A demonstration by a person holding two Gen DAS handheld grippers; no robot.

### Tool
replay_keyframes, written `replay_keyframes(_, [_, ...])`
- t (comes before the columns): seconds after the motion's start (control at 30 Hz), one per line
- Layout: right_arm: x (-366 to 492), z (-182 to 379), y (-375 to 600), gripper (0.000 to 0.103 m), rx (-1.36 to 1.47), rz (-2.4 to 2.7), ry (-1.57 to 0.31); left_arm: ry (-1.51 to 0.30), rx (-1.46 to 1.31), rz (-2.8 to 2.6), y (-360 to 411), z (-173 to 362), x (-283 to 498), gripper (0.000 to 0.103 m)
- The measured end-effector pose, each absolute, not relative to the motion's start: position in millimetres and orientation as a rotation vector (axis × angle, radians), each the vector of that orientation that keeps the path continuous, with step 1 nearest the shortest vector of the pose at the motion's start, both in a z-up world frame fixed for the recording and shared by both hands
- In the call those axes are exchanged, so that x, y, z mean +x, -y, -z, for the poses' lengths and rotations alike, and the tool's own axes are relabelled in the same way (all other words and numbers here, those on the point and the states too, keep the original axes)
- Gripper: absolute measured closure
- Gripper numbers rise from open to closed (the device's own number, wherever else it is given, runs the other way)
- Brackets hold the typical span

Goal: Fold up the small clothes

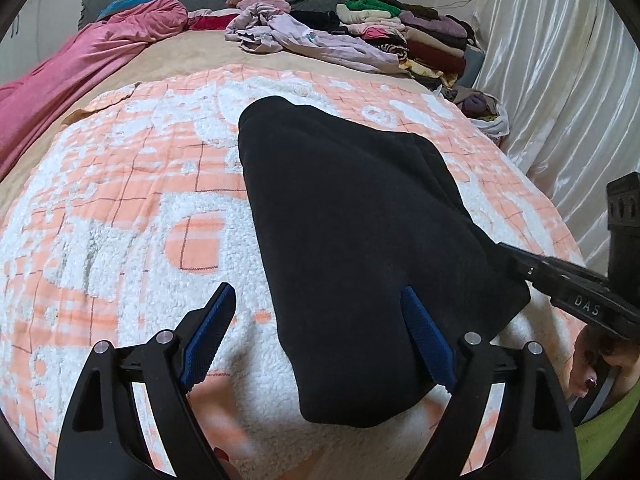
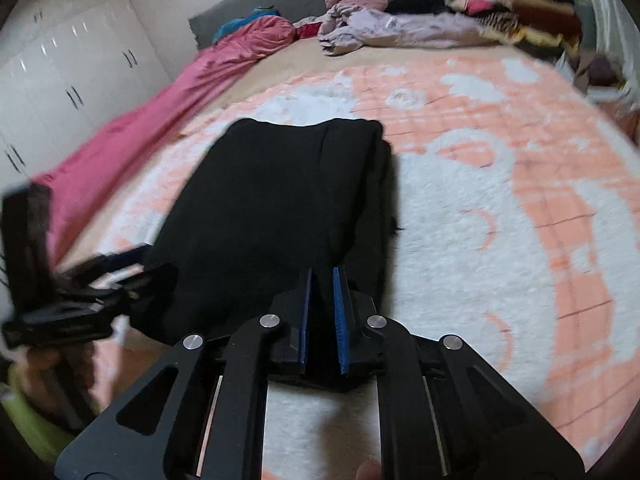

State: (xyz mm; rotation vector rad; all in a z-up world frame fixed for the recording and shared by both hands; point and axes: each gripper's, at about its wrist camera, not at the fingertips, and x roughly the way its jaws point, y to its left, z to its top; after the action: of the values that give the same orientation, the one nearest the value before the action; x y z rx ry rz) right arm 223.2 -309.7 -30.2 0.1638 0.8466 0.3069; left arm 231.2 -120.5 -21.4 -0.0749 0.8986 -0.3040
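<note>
Black garment's (image 2: 276,200) near edge behind right gripper (image 2: 322,276)

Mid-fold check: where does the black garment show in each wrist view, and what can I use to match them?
Left wrist: black garment runs centre to lower right, over the left claw's right finger.
Right wrist: black garment centre-left, above the right claw.
Shared landmark: pink sheet along the bed's left edge.
</note>
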Motion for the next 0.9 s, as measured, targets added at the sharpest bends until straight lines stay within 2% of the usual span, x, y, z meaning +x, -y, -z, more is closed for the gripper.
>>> replay_keyframes(0.07, [222.0, 37.7, 304.7, 0.097, 0.120, -0.271, -0.853, -0.906, -0.083, 0.309, 119.9, 23.3, 231.5, 0.019])
replay_keyframes(0.2, [218.8, 38.9, 303.4, 0.084, 0.094, -0.216, -0.833, -0.907, -0.090, 0.305, 119.9, 25.5, 231.2, 0.019])
replay_keyframes(0.27, [213.8, 36.8, 307.4, 0.073, 0.104, -0.188, -0.810, -0.907, -0.095, 0.302, 119.6, 25.6, 230.0, 0.019])
replay_keyframes(0.33, [209.1, 33.8, 311.7, 0.072, 0.129, -0.189, -0.787, -0.905, -0.099, 0.300, 118.0, 25.1, 228.9, 0.019])
replay_keyframes(0.43, [196.2, 29.2, 315.6, 0.056, 0.127, -0.149, -0.737, -0.903, -0.100, 0.296, 117.0, 24.1, 227.1, 0.019])
replay_keyframes(0.53, [182.5, 24.6, 321.0, 0.049, 0.122, -0.122, -0.697, -0.903, -0.102, 0.292, 116.1, 22.1, 226.0, 0.019])
replay_keyframes(0.57, [178.1, 23.6, 323.4, 0.041, 0.128, -0.110, -0.685, -0.903, -0.105, 0.290, 115.9, 21.7, 225.1, 0.019])
replay_keyframes(0.67, [167.5, 18.9, 328.1, 0.031, 0.134, -0.090, -0.652, -0.897, -0.107, 0.285, 113.9, 19.1, 221.1, 0.020])
replay_keyframes(0.7, [161.5, 16.4, 329.3, 0.024, 0.135, -0.082, -0.633, -0.892, -0.109, 0.284, 112.6, 17.4, 218.4, 0.020])
replay_keyframes(0.8, [147.0, 11.2, 328.3, 0.016, 0.129, -0.074, -0.598, -0.868, -0.116, 0.285, 109.7, 8.6, 208.1, 0.020])
replay_keyframes(0.87, [137.4, 9.5, 325.0, 0.013, 0.120, -0.083, -0.592, -0.849, -0.110, 0.284, 107.7, 3.1, 197.7, 0.005])
replay_keyframes(0.9, [131.8, 9.3, 322.2, 0.011, 0.112, -0.087, -0.591, -0.840, -0.102, 0.282, 106.7, 0.9, 191.7, 0.005])
